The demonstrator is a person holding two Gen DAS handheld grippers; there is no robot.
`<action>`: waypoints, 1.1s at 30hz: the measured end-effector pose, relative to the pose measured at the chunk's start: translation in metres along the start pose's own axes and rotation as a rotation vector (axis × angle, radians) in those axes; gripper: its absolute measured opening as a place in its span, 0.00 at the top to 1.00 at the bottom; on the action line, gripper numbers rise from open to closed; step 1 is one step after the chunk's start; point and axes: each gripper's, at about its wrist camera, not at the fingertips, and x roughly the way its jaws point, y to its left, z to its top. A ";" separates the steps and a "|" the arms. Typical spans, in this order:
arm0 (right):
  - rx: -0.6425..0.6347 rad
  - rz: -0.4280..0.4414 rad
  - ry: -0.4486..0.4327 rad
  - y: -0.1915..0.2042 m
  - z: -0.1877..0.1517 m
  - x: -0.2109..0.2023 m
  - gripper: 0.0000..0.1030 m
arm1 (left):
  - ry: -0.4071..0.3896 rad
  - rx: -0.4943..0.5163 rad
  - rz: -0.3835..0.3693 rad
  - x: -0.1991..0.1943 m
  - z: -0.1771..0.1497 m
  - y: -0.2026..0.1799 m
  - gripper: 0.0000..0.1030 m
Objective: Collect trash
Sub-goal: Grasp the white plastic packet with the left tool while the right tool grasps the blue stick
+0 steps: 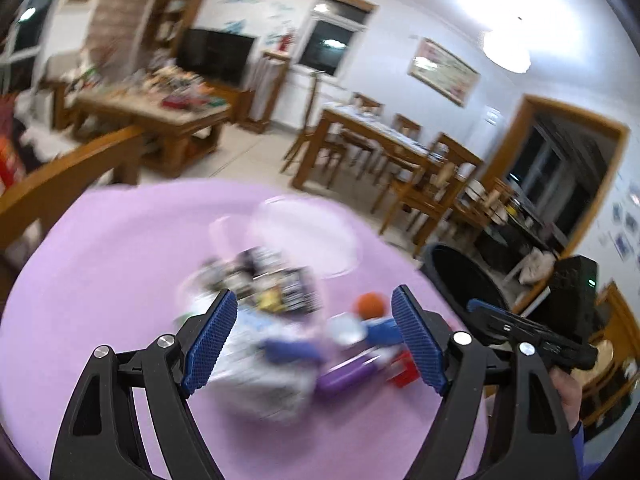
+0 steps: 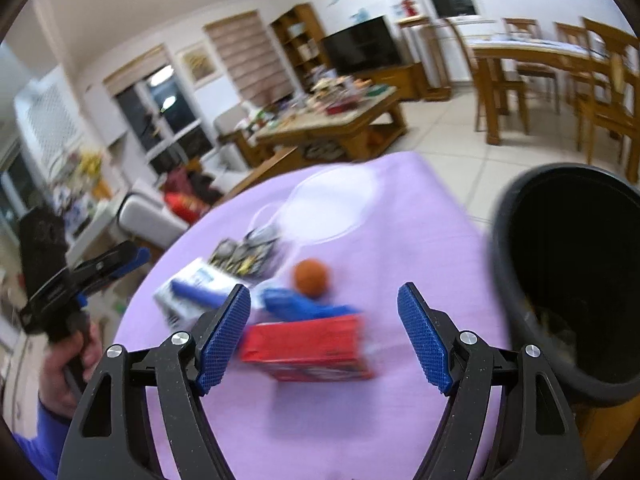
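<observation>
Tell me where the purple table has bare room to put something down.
Bare cloth lies along the near edge of the purple table, in front of the red box, and in a strip between that box and the black bin. The middle is crowded: orange ball, blue wrappers, white box, clear lid.

Wooden dining table (image 1: 380, 136), dark television (image 1: 216, 56), pale tiled floor (image 2: 452, 140).

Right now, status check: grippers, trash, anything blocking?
Left gripper and right gripper open, empty. Trash heaped on purple table: red box, orange ball. Black bin at table's edge, path clear.
</observation>
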 end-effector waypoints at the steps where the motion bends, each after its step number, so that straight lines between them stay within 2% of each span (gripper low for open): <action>1: -0.025 0.011 0.013 0.014 0.001 0.009 0.27 | 0.009 -0.022 0.004 -0.001 -0.003 0.010 0.25; 5: -0.174 0.019 0.064 0.077 -0.002 0.044 0.27 | 0.092 -0.090 -0.027 0.015 -0.006 0.041 0.38; 6: -0.202 0.018 0.073 0.086 -0.003 0.051 0.28 | 0.110 -0.094 -0.033 0.020 -0.008 0.045 0.42; 8: -0.255 0.016 0.102 0.101 -0.003 0.069 0.35 | 0.134 -0.106 -0.051 0.027 -0.008 0.050 0.46; 11: -0.311 0.006 0.149 0.119 0.000 0.096 0.37 | 0.156 -0.112 -0.071 0.038 -0.009 0.058 0.53; 13: -0.341 0.004 0.182 0.119 -0.001 0.108 0.37 | 0.171 -0.101 -0.082 0.041 -0.018 0.057 0.60; 15: -0.359 0.005 0.216 0.119 -0.001 0.122 0.39 | 0.168 -0.081 -0.084 0.044 -0.018 0.055 0.61; 16: -0.363 0.003 0.234 0.118 -0.001 0.128 0.49 | 0.169 -0.070 -0.087 0.045 -0.016 0.053 0.63; 19: -0.336 0.045 0.266 0.107 0.000 0.135 0.58 | 0.163 -0.041 -0.074 0.046 -0.018 0.052 0.66; 24: -0.320 0.054 0.282 0.101 0.001 0.143 0.72 | 0.165 0.001 -0.053 0.046 -0.019 0.048 0.69; 26: -0.324 0.060 0.273 0.102 0.000 0.140 0.81 | 0.163 0.012 -0.050 0.048 -0.019 0.047 0.70; 27: -0.326 0.059 0.262 0.102 0.000 0.138 0.83 | 0.161 0.017 -0.050 0.048 -0.018 0.046 0.73; 30: -0.304 0.068 0.224 0.099 0.001 0.129 0.97 | 0.133 0.059 -0.046 0.045 -0.018 0.038 0.79; 33: -0.262 0.084 0.168 0.090 0.006 0.111 0.98 | 0.105 0.092 -0.054 0.039 -0.017 0.030 0.82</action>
